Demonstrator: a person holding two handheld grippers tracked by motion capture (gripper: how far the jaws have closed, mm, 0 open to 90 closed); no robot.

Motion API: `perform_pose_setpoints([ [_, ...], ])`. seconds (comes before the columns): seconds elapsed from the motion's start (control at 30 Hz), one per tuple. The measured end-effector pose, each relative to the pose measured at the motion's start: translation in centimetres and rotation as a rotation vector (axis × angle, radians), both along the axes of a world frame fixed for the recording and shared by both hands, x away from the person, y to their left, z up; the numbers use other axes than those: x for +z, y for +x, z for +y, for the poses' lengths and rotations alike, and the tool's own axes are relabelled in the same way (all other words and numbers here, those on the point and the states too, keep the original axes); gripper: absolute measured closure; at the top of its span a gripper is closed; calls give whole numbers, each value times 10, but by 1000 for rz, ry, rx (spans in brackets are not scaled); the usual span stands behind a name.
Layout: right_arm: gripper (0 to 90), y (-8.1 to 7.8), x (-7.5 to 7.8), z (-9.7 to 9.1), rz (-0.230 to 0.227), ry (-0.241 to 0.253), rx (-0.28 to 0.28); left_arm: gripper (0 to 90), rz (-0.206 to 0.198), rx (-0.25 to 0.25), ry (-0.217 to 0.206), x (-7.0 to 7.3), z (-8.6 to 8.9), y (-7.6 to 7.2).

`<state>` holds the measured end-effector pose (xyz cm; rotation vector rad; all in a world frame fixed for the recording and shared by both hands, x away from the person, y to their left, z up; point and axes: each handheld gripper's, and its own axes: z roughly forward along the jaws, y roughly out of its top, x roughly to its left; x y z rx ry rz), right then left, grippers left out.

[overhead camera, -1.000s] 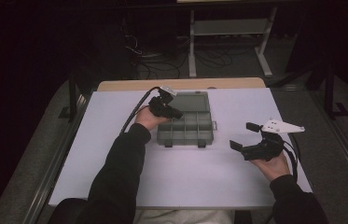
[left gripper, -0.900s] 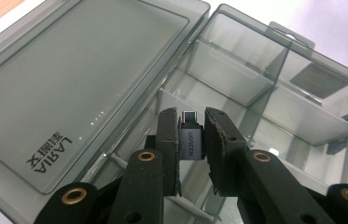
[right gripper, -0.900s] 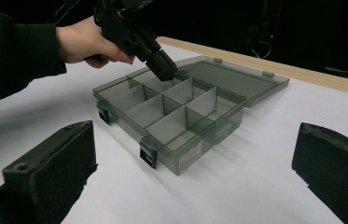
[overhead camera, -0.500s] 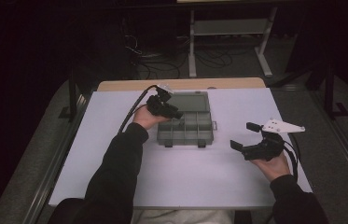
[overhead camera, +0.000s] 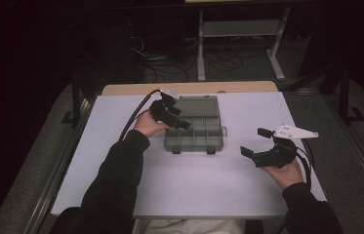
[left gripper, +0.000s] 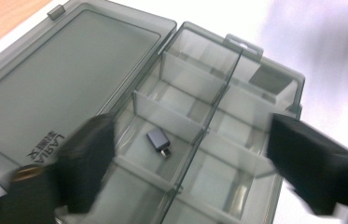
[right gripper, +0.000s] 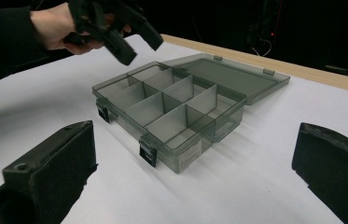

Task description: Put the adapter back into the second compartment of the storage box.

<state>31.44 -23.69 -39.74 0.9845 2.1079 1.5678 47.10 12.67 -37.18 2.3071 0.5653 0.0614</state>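
Left claw (overhead camera: pixel 182 123) hangs spread over the open box (overhead camera: pixel 196 127), above what may be a small adapter (left gripper: pixel 158 141); right claw (overhead camera: pixel 256 142), spread, sits well apart over the worktop (overhead camera: pixel 121 161).

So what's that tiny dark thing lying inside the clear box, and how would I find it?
Start at the smoky grey see-through plastic organiser box lying open on the white table, lid flat behind it. In the left gripper view, look at the row of compartments beside the lid. There lies a small dark grey metal adapter plug, the one loose item visible in the compartments.

Bare table (overhead camera: pixel 189 185) around open organizer box (overhead camera: pixel 196 131), seemingly unobstructed.
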Motion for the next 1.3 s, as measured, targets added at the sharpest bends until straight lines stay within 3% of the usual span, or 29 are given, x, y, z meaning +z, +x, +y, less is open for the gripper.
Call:
perform_pose_setpoints([
  [0.17,0,0,0,0,0,0,0,0,-13,-9,-49,6,3,-6],
  [0.43,0,-1,0,-1,-3,0,1,0,-77,-13,-78,16,8,-21],
  [0.7,0,-1,0,0,-2,1,0,0,-105,-15,-78,21,20,-34],
  [1.0,0,-1,0,-1,0,0,-2,0,-117,5,-108,23,36,-43],
  [1.3,0,0,-1,0,4,-2,2,0,-118,7,-106,19,49,-53],
])
